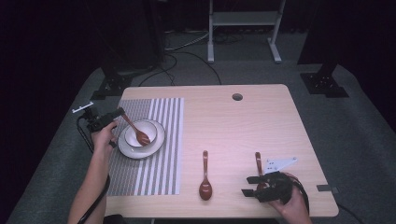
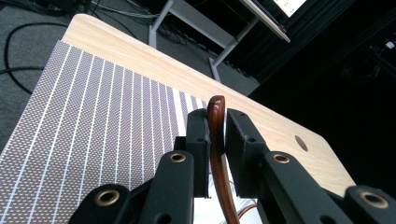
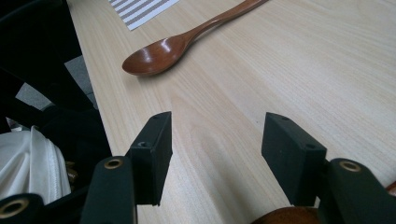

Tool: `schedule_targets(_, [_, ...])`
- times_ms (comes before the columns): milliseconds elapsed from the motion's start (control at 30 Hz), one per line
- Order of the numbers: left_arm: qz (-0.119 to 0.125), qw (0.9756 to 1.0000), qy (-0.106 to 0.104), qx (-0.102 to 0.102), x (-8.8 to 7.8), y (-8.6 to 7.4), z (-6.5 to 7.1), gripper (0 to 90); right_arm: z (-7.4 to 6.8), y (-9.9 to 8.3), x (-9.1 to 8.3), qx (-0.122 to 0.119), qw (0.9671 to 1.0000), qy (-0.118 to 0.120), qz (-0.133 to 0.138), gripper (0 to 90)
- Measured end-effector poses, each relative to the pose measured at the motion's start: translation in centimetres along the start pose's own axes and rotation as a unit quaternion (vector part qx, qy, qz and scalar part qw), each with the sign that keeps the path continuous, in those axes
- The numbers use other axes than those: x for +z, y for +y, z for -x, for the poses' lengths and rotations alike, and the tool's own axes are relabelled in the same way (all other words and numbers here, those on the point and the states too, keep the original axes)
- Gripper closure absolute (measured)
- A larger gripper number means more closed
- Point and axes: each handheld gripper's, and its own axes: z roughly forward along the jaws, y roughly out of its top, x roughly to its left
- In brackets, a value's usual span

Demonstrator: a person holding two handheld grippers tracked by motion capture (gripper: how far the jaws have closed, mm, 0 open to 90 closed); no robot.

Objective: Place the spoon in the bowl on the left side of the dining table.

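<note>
Gripping glossy curved wooden spoon (image 2: pixel 215 135)

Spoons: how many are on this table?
3. One spoon lies in the bowl on the striped mat, handle between the left gripper's jaws. One lies mid-table. One lies by the right gripper, partly hidden.

The table (image 1: pixel 243 121) is pale wood with a fine grain; the placemat (image 1: pixel 159 140) is striped grey and white; the plate (image 1: pixel 156 140) and the bowl (image 1: pixel 148 127) on it are white, perhaps with a darker rim line; all three spoons (image 1: pixel 205 179) are glossy reddish-brown; both pairs of jaws are matte black; the floor (image 1: pixel 355 121) is grey carpet.
</note>
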Motion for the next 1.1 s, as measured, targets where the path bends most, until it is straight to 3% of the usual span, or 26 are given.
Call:
schedule_targets(167, [0.000,0.9999,-0.011,-0.006,-0.1,-0.2,-0.2,78.4,-0.1,0.0,0.1,-0.001,1.0000,0.000,-0.001,41.8])
schedule_targets(567, [-0.007,0.9998,-0.015,-0.007,-0.3,-0.9,-0.3,72.4,0.0,0.1,-0.2,-0.001,1.0000,-0.001,0.002,41.8])
schedule_targets(767, [-0.016,0.9998,-0.011,0.007,-0.8,-1.1,-0.2,60.2,0.0,0.0,-0.4,-0.002,1.0000,-0.001,0.006,41.8])
schedule_targets(967, [-0.013,0.9999,-0.003,0.007,-1.9,-1.1,-0.2,50.6,0.1,0.1,-0.7,-0.001,0.9999,-0.005,0.013,41.5])
schedule_targets(1100, [-0.017,0.9995,-0.007,0.025,-2.8,-1.2,0.1,43.6,0.2,0.0,-0.9,0.003,0.9998,-0.008,0.016,40.2])
